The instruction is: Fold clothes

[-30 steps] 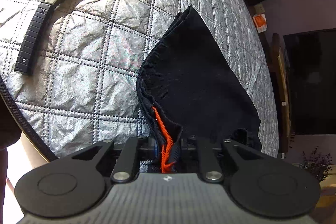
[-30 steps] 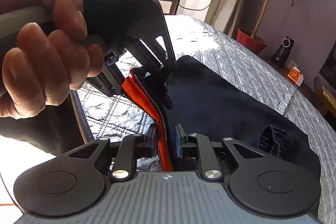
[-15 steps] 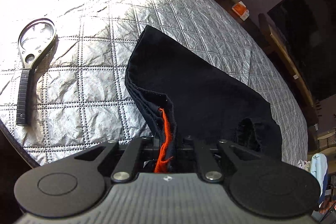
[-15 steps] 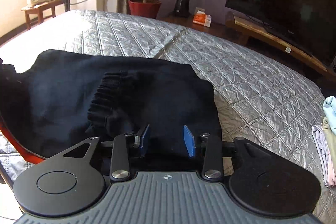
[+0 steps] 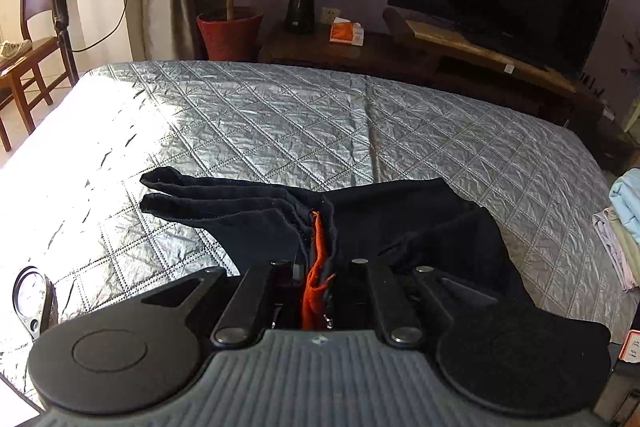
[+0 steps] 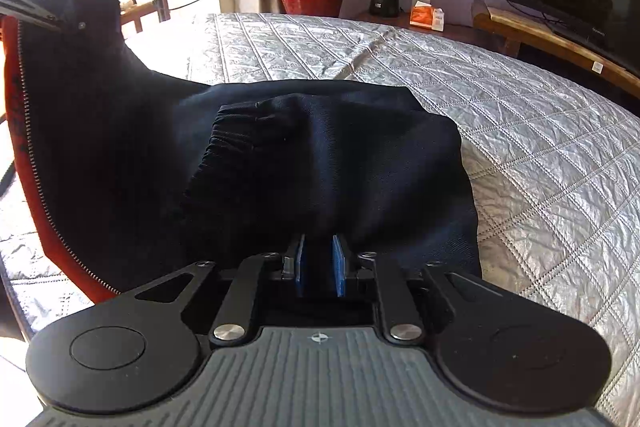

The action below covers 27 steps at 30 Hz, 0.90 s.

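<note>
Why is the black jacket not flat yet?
Half folded: the black jacket lies bunched on the quilt, its orange zipper edge lifted.

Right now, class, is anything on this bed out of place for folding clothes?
Yes: a magnifying glass lies on the quilt at the near left edge, beside the dark jacket. It is no garment and has no part in the folding.

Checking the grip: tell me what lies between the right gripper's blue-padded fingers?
A bunched fold of the dark navy zip-up jacket, seen in the right wrist view; fingers closing.
</note>
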Each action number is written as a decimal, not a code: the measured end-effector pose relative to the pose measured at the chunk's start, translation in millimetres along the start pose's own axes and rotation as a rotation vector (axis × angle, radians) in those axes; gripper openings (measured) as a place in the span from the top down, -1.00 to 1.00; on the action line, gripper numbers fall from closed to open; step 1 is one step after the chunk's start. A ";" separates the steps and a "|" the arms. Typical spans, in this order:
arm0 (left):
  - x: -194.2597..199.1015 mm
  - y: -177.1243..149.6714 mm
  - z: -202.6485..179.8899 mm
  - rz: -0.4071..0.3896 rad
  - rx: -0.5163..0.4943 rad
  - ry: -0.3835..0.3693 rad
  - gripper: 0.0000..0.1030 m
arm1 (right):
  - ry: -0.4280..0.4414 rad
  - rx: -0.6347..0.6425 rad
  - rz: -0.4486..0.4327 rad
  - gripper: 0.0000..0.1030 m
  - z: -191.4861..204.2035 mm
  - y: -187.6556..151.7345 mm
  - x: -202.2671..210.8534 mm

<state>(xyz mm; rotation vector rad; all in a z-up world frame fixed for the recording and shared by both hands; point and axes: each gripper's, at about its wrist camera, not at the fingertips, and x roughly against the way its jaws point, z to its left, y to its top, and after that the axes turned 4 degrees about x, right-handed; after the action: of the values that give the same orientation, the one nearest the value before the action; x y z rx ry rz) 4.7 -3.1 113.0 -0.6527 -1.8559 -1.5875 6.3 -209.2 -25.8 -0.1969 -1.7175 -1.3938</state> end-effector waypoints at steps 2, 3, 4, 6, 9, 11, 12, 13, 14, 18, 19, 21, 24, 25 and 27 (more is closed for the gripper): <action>-1.0 5.9 -33.2 -0.025 -0.072 -0.023 0.87 | 0.035 -0.049 0.000 0.54 -6.7 -0.1 0.9; -0.9 6.4 -50.5 -0.039 -0.113 -0.038 0.87 | 0.074 -0.109 -0.002 0.51 -13.2 -0.3 1.7; -1.3 6.4 -66.2 -0.051 -0.152 -0.051 0.87 | 0.128 -0.202 -0.004 0.44 -23.4 -1.6 2.5; -5.0 -1.2 -99.4 -0.069 -0.241 -0.078 0.87 | 0.219 -0.398 -0.008 0.43 -46.7 -7.5 3.8; -14.1 -17.0 -133.4 -0.062 -0.327 -0.107 0.87 | 0.275 -0.667 -0.094 0.39 -81.9 -22.4 17.3; -23.9 -26.4 -145.2 -0.031 -0.346 -0.119 0.87 | 0.275 -0.822 -0.134 0.25 -102.0 -38.0 22.9; -28.3 -30.0 -149.0 -0.018 -0.353 -0.120 0.87 | 0.275 -0.899 -0.154 0.25 -112.0 -45.8 25.6; -33.2 -33.8 -152.3 -0.008 -0.360 -0.118 0.87 | 0.271 -0.962 -0.171 0.25 -119.9 -53.0 28.0; -38.1 -37.6 -155.6 0.002 -0.368 -0.117 0.87 | 0.259 -0.998 -0.177 0.25 -125.1 -58.2 29.0; -62.1 -42.9 -161.6 0.064 -0.362 -0.099 0.87 | 0.277 -1.033 -0.157 0.26 -131.0 -63.5 22.8; -66.8 -42.4 -163.1 0.074 -0.357 -0.095 0.87 | 0.277 -1.037 -0.155 0.26 -131.7 -63.6 21.5; -73.3 -40.5 -168.5 0.085 -0.362 -0.089 0.86 | 0.302 -1.080 -0.165 0.22 -134.1 -66.7 17.6; -82.4 -37.4 -176.3 0.098 -0.362 -0.085 0.86 | 0.343 -1.179 -0.184 0.20 -141.8 -74.9 10.7; -85.5 -36.5 -178.4 0.103 -0.357 -0.087 0.86 | 0.353 -1.215 -0.191 0.22 -143.8 -78.7 9.4; -93.4 -35.3 -181.0 0.121 -0.338 -0.095 0.86 | 0.366 -1.268 -0.206 0.23 -146.6 -85.5 8.2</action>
<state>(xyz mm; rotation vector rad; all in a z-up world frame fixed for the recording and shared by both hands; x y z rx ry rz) 68.0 -185.8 39.9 -0.9845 -1.5902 -1.8331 26.5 -367.4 -84.5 -0.4167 -0.3742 -2.3260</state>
